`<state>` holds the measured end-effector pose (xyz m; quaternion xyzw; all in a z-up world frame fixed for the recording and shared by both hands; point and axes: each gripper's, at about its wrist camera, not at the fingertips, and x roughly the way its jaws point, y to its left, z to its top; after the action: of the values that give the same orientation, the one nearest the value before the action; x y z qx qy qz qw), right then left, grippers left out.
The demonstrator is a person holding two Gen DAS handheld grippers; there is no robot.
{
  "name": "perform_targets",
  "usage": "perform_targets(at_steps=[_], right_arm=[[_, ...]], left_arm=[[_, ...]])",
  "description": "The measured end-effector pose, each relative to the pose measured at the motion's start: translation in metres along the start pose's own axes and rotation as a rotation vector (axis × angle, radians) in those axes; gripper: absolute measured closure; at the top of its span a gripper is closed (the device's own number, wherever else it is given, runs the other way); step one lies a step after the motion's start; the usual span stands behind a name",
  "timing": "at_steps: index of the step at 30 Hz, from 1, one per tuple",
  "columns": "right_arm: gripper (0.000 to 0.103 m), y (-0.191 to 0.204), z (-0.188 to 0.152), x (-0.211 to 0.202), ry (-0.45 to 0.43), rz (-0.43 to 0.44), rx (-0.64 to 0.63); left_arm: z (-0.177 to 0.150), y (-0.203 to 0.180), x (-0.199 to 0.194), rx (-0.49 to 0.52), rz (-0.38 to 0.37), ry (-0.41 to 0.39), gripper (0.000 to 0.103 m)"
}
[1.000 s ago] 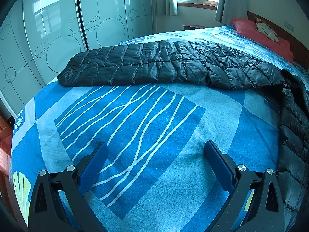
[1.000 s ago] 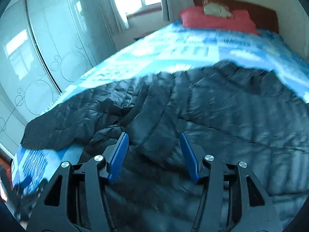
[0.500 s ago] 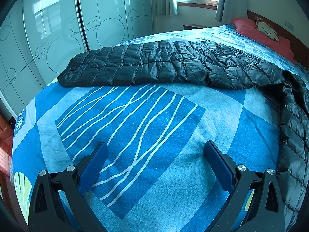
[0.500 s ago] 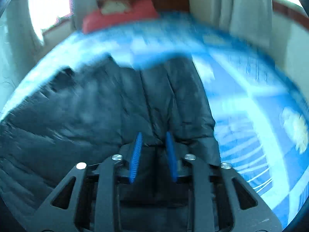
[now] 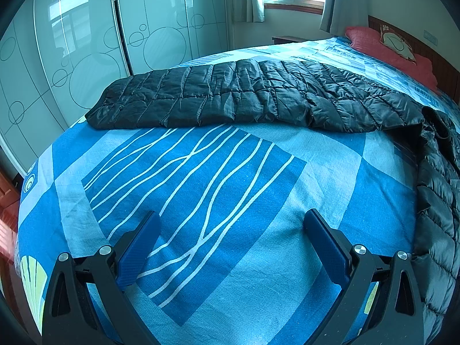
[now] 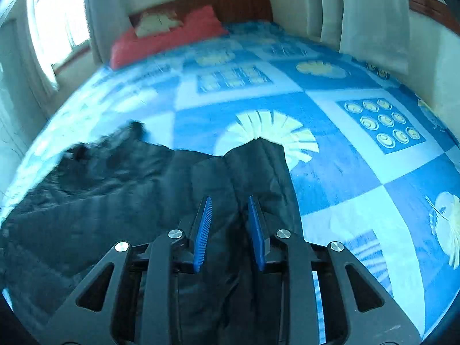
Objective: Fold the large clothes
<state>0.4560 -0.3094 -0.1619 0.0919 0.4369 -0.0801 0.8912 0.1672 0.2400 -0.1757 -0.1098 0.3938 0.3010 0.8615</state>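
Opening right hand-held gripper (image 6: 230, 204), black jacket (image 6: 143, 189)

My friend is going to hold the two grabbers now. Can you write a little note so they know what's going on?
Left gripper: wide open, holding nothing, above bare bedspread.
Right gripper: jaws narrow and opening a little, over the black puffer jacket; whether any fabric sits between them can't be told.
The jacket lies on the bed; one long sleeve stretches across it in the left view.
Done: jacket spread out, no neat fold showing.
Left: probably fold the sleeves in, then the body.
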Motion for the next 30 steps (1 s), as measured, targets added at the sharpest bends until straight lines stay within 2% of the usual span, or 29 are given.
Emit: perform_targets(at_steps=[2, 4, 7, 9, 10, 12, 16, 17, 20, 24, 27, 30], right_arm=[[0.077, -0.003, -0.001, 0.010, 0.004, 0.006, 0.000], [0.078, -0.002, 0.002, 0.002, 0.002, 0.000, 0.013], [0.075, -0.004, 0.010, -0.019, -0.084, 0.016, 0.029], [0.056, -0.007, 0.015, -0.016, -0.094, -0.013, 0.035], [0.055, -0.009, 0.017, -0.007, -0.074, -0.025, 0.034], [0.054, -0.016, 0.011, 0.022, -0.003, -0.042, 0.029], [0.054, -0.014, 0.014, 0.017, -0.013, -0.051, 0.021], [0.057, -0.010, 0.012, 0.007, -0.030, -0.061, 0.015], [0.058, 0.002, -0.009, -0.034, -0.102, -0.006, 0.005], [0.053, 0.026, -0.053, -0.073, -0.117, 0.084, -0.046], [0.053, 0.039, -0.077, -0.077, -0.080, 0.103, -0.061], [0.053, 0.048, -0.093, -0.063, -0.038, 0.059, -0.088]], left_arm=[[0.000, 0.001, 0.000, -0.001, -0.002, 0.001, 0.004], [0.000, 0.000, -0.001, -0.003, -0.004, 0.000, 0.004], [0.000, 0.000, 0.000, -0.002, -0.004, 0.000, 0.004], [0.000, 0.000, 0.001, -0.002, -0.003, 0.001, 0.004], [0.000, 0.000, 0.001, -0.002, -0.003, 0.000, 0.004], [0.000, 0.000, 0.001, -0.001, -0.002, 0.000, 0.004], [0.000, 0.000, 0.001, -0.001, -0.003, 0.000, 0.004], [0.000, 0.000, 0.001, -0.002, -0.004, 0.001, 0.004], [0.000, 0.000, 0.001, -0.002, -0.003, 0.000, 0.004], [0.001, 0.000, 0.001, -0.002, -0.004, -0.001, 0.004], [0.000, 0.000, 0.001, -0.002, -0.004, -0.001, 0.004], [0.000, 0.000, 0.001, -0.003, -0.004, -0.001, 0.004]])
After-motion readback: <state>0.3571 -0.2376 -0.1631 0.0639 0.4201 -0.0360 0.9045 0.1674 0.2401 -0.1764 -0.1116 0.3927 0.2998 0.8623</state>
